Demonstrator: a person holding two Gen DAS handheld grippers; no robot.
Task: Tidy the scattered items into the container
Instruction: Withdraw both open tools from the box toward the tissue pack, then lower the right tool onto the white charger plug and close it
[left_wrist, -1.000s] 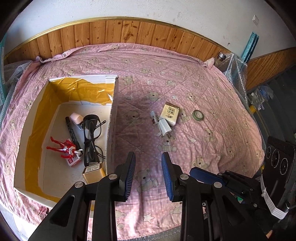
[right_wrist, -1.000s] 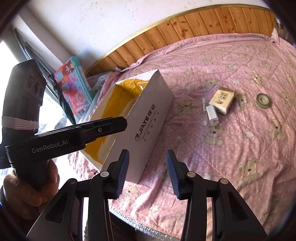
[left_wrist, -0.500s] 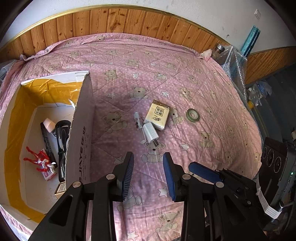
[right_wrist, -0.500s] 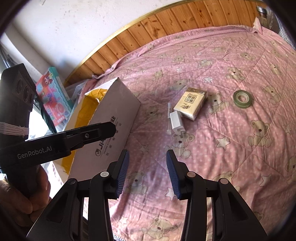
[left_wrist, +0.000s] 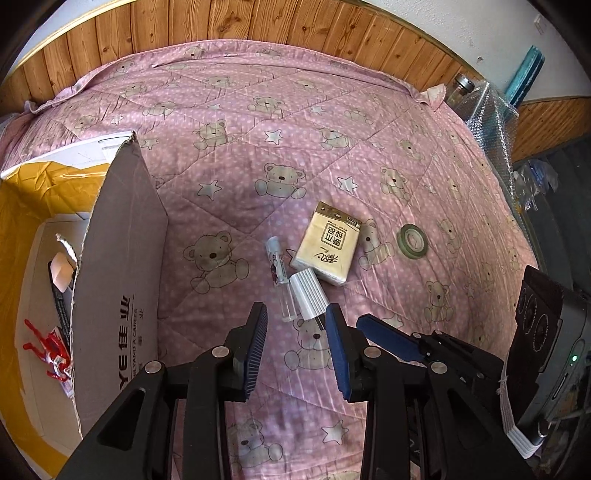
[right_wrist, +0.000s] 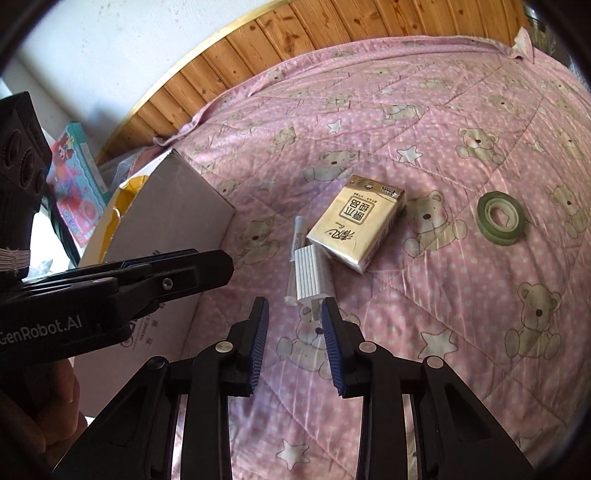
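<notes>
On the pink bear quilt lie a white ribbed charger plug (left_wrist: 308, 294) (right_wrist: 313, 274), a clear tube (left_wrist: 279, 276) (right_wrist: 296, 243), a yellow tissue pack (left_wrist: 327, 243) (right_wrist: 357, 226) and a green tape roll (left_wrist: 412, 241) (right_wrist: 501, 218). The cardboard box (left_wrist: 122, 280) (right_wrist: 173, 210) stands at the left; a red figure (left_wrist: 48, 347) and a marker lie inside it. My left gripper (left_wrist: 296, 332) is open just short of the plug. My right gripper (right_wrist: 294, 332) is open too, its fingers close to the plug's prong end. Both hold nothing.
The right gripper's body (left_wrist: 436, 350) shows at lower right in the left wrist view, and the left one (right_wrist: 110, 291), held by a hand (right_wrist: 33, 413), at left in the right wrist view. Wooden panelling (left_wrist: 258, 26) backs the bed. Bubble wrap and a jar (left_wrist: 480, 99) sit far right.
Both grippers have moved forward and right, away from the box and toward the plug, tube and tissue pack, which now look larger. Both stayed open.
</notes>
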